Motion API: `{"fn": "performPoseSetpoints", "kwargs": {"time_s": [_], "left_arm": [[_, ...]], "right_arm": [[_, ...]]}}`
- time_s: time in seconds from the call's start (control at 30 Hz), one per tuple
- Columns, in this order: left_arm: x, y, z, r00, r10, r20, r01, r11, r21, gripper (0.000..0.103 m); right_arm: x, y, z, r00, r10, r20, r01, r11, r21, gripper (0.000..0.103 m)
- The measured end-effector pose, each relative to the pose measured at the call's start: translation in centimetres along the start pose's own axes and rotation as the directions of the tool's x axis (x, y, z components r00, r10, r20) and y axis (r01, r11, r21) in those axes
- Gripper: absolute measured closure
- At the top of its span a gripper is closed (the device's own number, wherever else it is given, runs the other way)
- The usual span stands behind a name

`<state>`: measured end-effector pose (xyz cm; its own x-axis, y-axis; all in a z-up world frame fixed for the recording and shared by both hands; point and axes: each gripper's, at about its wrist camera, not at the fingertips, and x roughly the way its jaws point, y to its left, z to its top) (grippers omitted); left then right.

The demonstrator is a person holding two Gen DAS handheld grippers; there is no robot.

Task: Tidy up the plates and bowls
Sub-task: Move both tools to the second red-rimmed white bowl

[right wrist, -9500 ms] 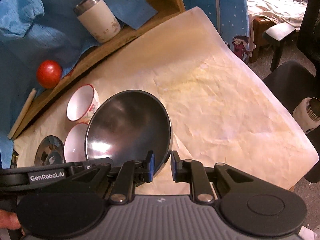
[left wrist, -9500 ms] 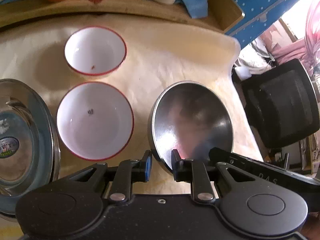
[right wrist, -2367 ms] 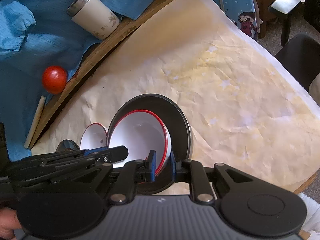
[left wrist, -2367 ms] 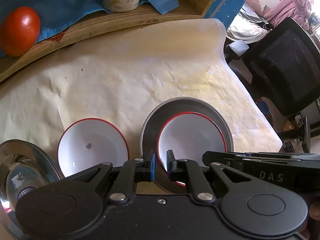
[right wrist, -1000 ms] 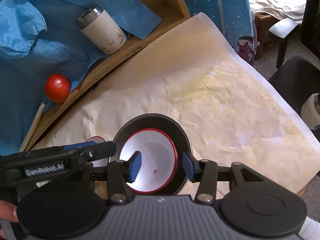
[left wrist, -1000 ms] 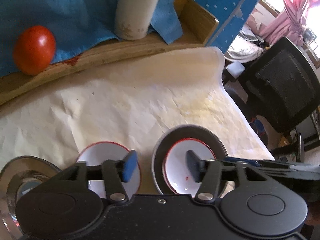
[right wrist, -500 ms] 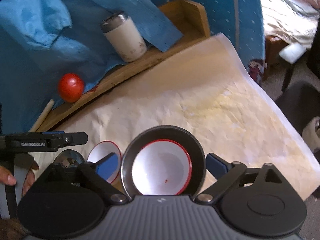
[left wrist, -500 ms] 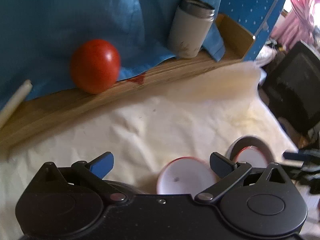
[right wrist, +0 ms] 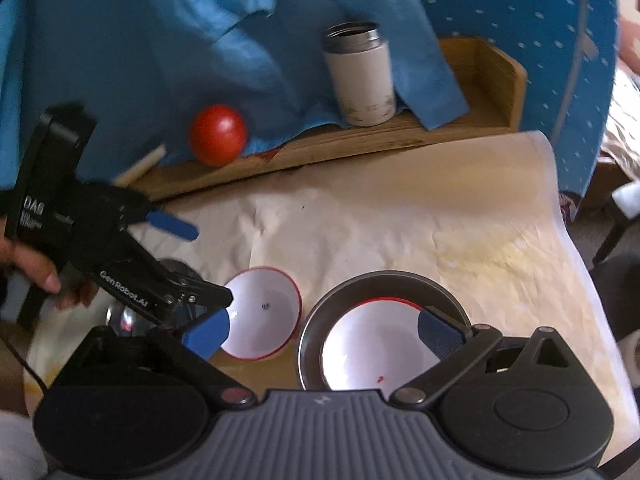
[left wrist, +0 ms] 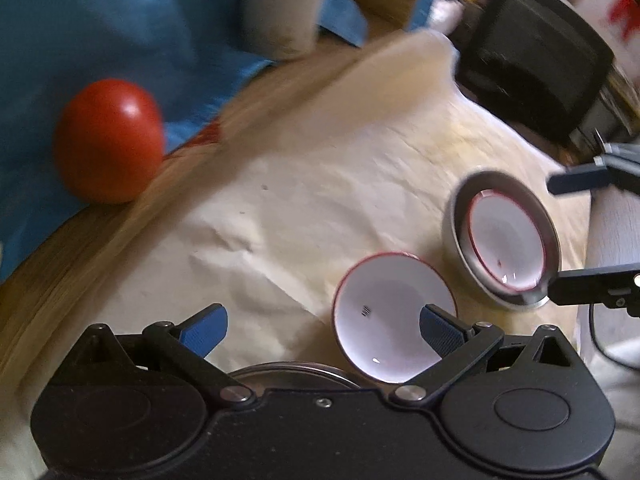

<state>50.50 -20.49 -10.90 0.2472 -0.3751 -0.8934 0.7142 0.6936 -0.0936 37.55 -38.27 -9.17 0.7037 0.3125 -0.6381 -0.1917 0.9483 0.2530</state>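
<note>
Right wrist view: right gripper [right wrist: 324, 332] stands wide, jaws just opened further, nothing pinched. Below it the steel bowl [right wrist: 384, 280] sits on the cream paper [right wrist: 400, 220] with a small red-rimmed white bowl [right wrist: 376, 344] nested inside; the pads straddle that stack without touching it. A second red-rimmed bowl [right wrist: 264, 312] stands loose just left of the stack, rims near but apart. Left gripper [right wrist: 188, 276] is also spread wide and empty, hovering at that loose bowl's left edge, over a steel plate [right wrist: 128, 316] that is mostly hidden.

Left wrist view: the loose bowl [left wrist: 394, 316] lies ahead and to the right, with the right-hand pad over its rim; the steel plate's rim [left wrist: 288, 370] peeks just under the jaws. Left hand is clearly nearer the loose bowl, so I judge it the likely next pick, to go into the stack on its right. Bowls are round, no long axis.

Writing: "GenRobot.AI" and "DAS" on the left gripper body. Tumbler [right wrist: 360, 76] print unreadable. Tomato [right wrist: 218, 134] on the wooden tray [right wrist: 480, 92].
</note>
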Motion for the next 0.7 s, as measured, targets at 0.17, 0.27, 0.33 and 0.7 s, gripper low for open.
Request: {"fn": "performPoseSetpoints", "kwargs": {"time_s": [0.17,0.27,0.33,0.7], "left_arm": [[1.6,0.2,0.7,0.999,-0.029,-0.042,0.032,0.998,0.062,0.003],[2.3,0.6,1.0,0.997,-0.049,-0.063,0.055,0.995,0.089,0.005],[2.5,0.7,1.0,0.996,-0.055,-0.071,0.062,0.992,0.112,0.007],[3.5,1.1,0.8,0.991,-0.076,-0.11,0.094,0.982,0.167,0.014]], "right_arm": [[0.6,1.5,0.1,0.998,0.052,-0.047,-0.053,0.998,-0.03,0.005],[0.8,2.1,-0.3,0.991,0.109,-0.073,-0.108,0.994,0.021,0.009],[0.9,2.3,-0.6,0.987,0.136,-0.088,-0.13,0.99,0.062,0.014],[3.6,2.8,-3.2,0.978,0.176,-0.109,-0.138,0.948,0.288,0.023]]}}
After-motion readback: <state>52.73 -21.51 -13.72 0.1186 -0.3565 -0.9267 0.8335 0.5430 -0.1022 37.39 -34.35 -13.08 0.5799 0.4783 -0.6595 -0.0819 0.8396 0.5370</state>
